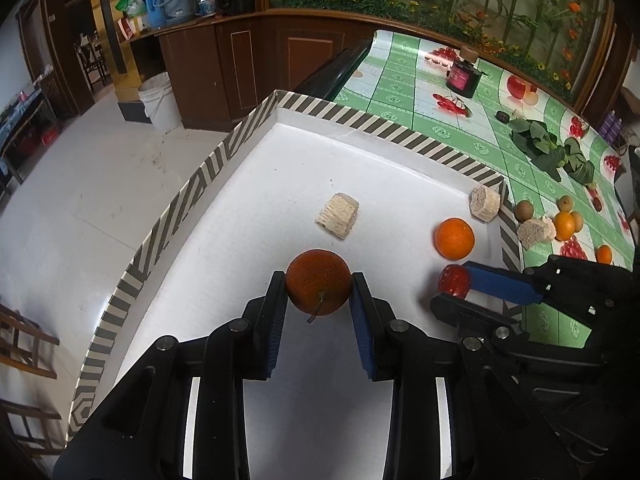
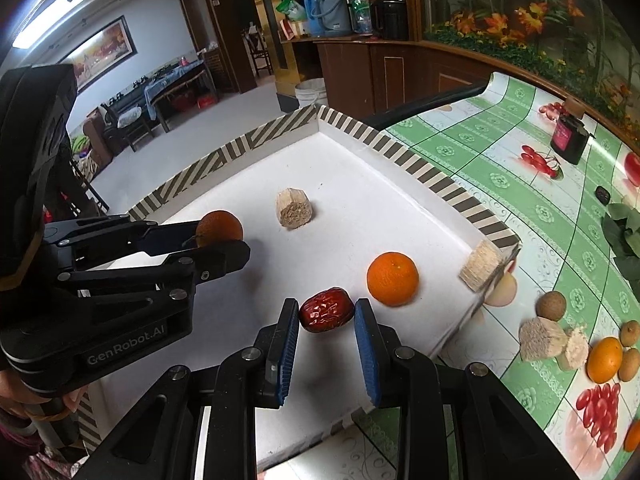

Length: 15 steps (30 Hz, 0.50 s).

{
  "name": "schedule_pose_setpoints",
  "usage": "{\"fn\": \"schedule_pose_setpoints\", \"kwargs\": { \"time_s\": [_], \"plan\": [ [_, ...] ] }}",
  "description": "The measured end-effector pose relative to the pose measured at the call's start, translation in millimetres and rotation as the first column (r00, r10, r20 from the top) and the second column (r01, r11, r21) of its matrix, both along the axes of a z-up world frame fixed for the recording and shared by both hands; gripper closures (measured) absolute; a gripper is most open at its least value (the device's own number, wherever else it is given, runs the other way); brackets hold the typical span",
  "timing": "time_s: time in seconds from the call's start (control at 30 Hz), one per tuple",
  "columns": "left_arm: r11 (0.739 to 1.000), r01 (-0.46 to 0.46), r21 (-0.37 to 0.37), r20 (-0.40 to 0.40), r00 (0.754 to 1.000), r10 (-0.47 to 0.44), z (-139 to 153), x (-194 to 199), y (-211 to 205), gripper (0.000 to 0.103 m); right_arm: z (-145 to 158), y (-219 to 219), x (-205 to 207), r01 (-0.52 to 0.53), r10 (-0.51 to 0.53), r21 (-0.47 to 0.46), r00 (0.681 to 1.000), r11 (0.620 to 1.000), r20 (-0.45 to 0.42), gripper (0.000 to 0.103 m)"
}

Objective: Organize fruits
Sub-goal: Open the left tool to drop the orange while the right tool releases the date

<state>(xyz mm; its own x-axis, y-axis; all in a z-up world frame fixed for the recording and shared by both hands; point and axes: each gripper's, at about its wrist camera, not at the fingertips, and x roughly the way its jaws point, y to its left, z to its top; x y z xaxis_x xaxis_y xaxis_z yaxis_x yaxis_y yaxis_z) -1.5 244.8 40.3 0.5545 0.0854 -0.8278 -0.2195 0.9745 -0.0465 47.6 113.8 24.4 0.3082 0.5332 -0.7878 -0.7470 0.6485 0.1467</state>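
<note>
Left gripper (image 1: 319, 294) clamped orange (image 1: 318, 282); right gripper (image 2: 327, 314) clamped jujube (image 2: 327, 309). Both above tray (image 1: 256, 128): lower, then release gently.

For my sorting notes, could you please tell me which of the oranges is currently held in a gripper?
The darker, stemmed orange, clamped between the left gripper fingers over the tray. The brighter orange lies loose there.
</note>
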Motion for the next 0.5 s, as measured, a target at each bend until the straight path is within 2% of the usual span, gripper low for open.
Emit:
{"fn": "schedule_pose_setpoints", "kwargs": {
  "time_s": [0.37,0.43,0.5],
  "plan": [
    [0.999,-0.005,-0.034,-0.059,0.998,0.003,-11.3,5.1,3.6,0.072,-7.8,10.7,-6.2,-0.029,0.030,-0.060,0.999,0.998,0.027,0.075],
    [0.999,-0.005,-0.048,-0.058,0.998,0.002,-11.4,5.6,5.4,0.066,-8.0,11.9,-7.2,-0.035,0.037,-0.064,0.999,0.997,0.032,0.072],
    [0.998,-0.013,-0.059,-0.055,0.998,0.010,-10.9,5.0,7.5,0.050,-6.5,10.4,-8.8,-0.033,0.036,-0.060,0.999,0.998,0.035,0.069]
  ]
}}
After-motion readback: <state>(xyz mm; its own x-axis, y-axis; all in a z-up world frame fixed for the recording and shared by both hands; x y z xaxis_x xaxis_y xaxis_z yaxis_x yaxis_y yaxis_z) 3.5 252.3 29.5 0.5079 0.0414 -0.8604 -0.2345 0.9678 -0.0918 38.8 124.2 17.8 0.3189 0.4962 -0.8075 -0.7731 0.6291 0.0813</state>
